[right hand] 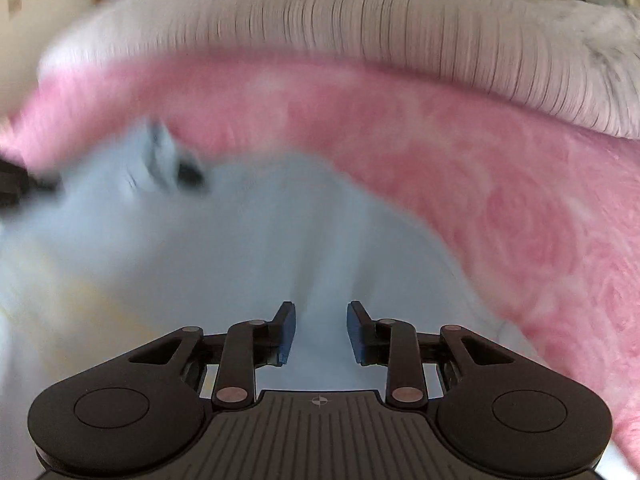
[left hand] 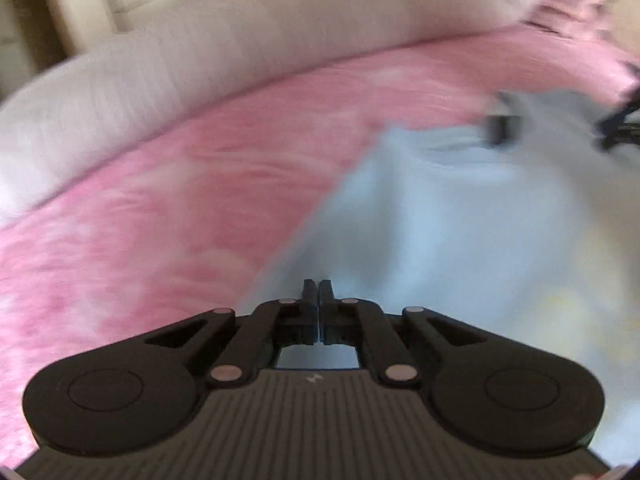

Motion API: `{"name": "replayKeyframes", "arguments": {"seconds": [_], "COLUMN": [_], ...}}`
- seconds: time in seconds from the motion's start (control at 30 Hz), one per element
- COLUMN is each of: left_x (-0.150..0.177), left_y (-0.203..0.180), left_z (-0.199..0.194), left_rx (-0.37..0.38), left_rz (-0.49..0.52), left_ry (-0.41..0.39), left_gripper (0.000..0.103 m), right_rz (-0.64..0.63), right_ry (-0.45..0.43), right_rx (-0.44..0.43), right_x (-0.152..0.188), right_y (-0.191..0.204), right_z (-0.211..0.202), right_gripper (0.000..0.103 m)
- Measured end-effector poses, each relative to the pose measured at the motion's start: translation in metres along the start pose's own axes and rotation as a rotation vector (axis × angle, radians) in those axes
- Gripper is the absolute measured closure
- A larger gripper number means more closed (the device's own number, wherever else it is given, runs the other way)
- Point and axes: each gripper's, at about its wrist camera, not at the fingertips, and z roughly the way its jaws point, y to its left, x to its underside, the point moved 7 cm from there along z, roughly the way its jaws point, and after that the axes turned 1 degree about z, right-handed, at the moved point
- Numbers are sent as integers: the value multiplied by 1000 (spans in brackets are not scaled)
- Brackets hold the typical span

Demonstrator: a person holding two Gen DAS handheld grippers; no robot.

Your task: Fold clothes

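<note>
Lying on pink bedspread (left hand: 168,216): pale blue garment (left hand: 440,240), blurred. Left gripper (left hand: 318,300) fingers pressed together, seemingly pinching its edge for folding; right gripper (right hand: 321,330) fingers spread above cloth.

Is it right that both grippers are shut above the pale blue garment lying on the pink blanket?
Not quite. Only the left gripper is shut, its fingers pressed together in the left wrist view. The right gripper is open: the right wrist view shows a clear gap between its blue-padded fingers. The rest holds: both are above the pale blue garment, which lies on the pink blanket.
</note>
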Motion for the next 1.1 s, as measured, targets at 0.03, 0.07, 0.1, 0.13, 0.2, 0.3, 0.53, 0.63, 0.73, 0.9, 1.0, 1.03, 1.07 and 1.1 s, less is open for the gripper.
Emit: {"name": "replayKeyframes", "arguments": {"seconds": [0.03, 0.07, 0.1, 0.13, 0.2, 0.3, 0.53, 0.63, 0.73, 0.9, 1.0, 1.03, 1.07, 1.1], "left_x": [-2, -2, 0, 3, 15, 50, 200, 204, 190, 150, 130, 128, 136, 144], "left_y": [12, 25, 40, 53, 70, 84, 97, 108, 109, 21, -63, -90, -110, -130], "left_z": [0, -3, -9, -17, -47, -103, -177, -198, -214, -224, -228, -229, -230, -230], "left_rx": [-44, -91, -149, -166, -155, -168, -302, -345, -360, -74, 146, 205, 221, 235], "left_rz": [-39, -80, -125, -170, -264, -410, -653, -632, -629, -594, -460, -402, -343, -287], "left_ry": [5, 5, 17, 26, 23, 31, 253, 221, 178, 115, 95, 99, 126, 152], "left_gripper": [100, 100, 100, 100, 99, 98, 82, 86, 87, 87, 85, 84, 83, 83], "right_rz": [-5, 18, 64, 108, 169, 189, 245, 203, 273, 350, 359, 358, 356, 353], "right_ry": [-40, -52, -46, -41, -40, -55, 96, 102, 102, 82, 106, 136, 176, 211], "right_rx": [22, 59, 104, 129, 139, 96, 45, 114, 146, 191, 185, 192, 206, 221], "right_x": [0, -1, -3, -5, -3, 9, 118, 144, 144, 153, 170, 180, 192, 204], "right_y": [-6, -15, -24, -32, -40, -33, 27, 39, 40, 59, 78, 84, 89, 93], "right_z": [0, 0, -3, -9, -29, -68, -101, -119, -135, -159, -165, -165, -165, -165], "right_gripper": [71, 71, 71, 71, 71, 71, 71, 71, 71, 71, 71, 71, 71, 71]}}
